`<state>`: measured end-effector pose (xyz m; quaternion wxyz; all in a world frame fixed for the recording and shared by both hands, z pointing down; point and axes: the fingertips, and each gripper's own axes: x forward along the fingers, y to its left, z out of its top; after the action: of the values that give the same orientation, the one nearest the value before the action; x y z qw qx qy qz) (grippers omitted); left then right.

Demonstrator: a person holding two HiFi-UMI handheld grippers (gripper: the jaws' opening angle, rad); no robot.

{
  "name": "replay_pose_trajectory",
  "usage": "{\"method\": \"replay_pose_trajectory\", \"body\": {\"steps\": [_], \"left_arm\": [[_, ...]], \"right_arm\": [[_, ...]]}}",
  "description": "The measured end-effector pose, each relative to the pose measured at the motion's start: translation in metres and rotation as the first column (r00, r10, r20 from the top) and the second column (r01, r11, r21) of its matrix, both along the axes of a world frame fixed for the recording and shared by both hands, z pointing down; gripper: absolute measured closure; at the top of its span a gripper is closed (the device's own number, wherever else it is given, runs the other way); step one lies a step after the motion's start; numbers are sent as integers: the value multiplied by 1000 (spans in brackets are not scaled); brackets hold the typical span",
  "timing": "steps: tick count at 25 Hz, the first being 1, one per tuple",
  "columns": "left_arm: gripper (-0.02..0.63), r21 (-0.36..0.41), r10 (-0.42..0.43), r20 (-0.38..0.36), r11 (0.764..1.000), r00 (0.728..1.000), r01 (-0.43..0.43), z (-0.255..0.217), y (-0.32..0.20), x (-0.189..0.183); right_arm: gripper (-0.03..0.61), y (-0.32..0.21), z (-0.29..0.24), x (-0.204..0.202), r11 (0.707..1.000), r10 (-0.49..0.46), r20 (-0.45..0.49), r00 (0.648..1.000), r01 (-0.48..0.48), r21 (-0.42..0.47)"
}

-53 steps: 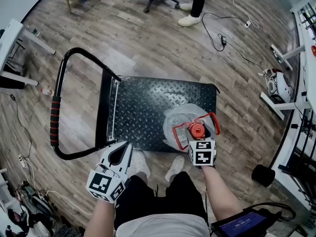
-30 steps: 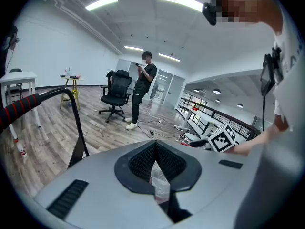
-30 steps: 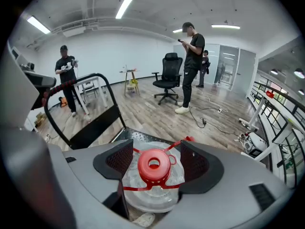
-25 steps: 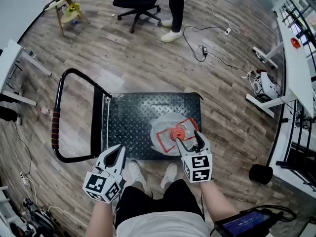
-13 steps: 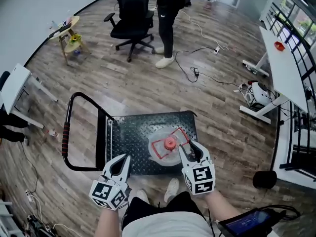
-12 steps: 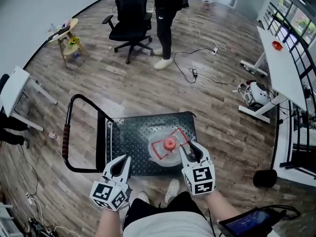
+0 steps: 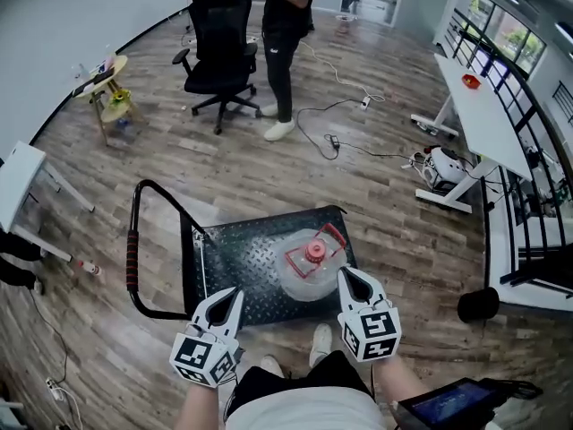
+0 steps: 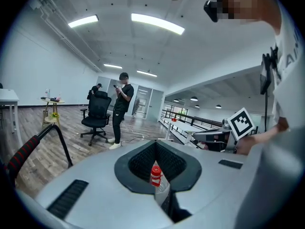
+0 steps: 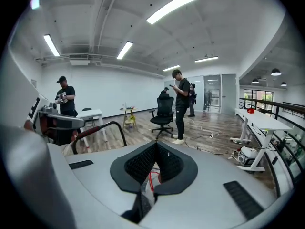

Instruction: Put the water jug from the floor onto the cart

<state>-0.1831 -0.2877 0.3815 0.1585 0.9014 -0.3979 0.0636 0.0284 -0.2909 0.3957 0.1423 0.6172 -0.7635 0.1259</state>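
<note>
Cart deck (image 7: 237, 262) bears the water jug (image 7: 304, 276), just beyond the right hand-held gripper (image 7: 346, 276), whose jaws just closed, seemingly empty.

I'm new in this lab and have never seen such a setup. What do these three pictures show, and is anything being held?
There is no robot here: a person holds a two-jaw tool in each hand. The top-down picture comes from a camera on the person's head. Low in it are the left gripper and right gripper, each carrying a cube of square markers. The other two pictures come from cameras riding on those grippers, looking along their jaws. On the wood floor stands a flat black cart with a looped handle. The clear water jug with its red cap sits on it. Both pairs of jaws are shut and hold nothing, and the jug stands free beyond them. Farther back are a standing person and an office chair.
</note>
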Motion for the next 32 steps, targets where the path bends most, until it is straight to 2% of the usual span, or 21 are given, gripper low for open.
{"method": "replay_pose_trajectory", "body": {"steps": [7, 14, 24, 32], "left_arm": [[614, 23, 72, -18, 997, 997, -72, -9, 33, -15], [614, 28, 98, -46, 995, 994, -97, -16, 54, 1], [614, 25, 62, -46, 998, 997, -61, -22, 69, 40], [614, 20, 40, -44, 999, 998, -39, -18, 70, 42]], "right_arm": [[577, 44, -13, -13, 998, 59, -31, 998, -58, 17], [578, 65, -25, 7, 997, 78, -55, 995, -77, 24], [578, 75, -28, 55, 999, 52, -32, 998, -51, 8], [578, 72, -22, 56, 1000, 21, -33, 999, -22, -9]]}}
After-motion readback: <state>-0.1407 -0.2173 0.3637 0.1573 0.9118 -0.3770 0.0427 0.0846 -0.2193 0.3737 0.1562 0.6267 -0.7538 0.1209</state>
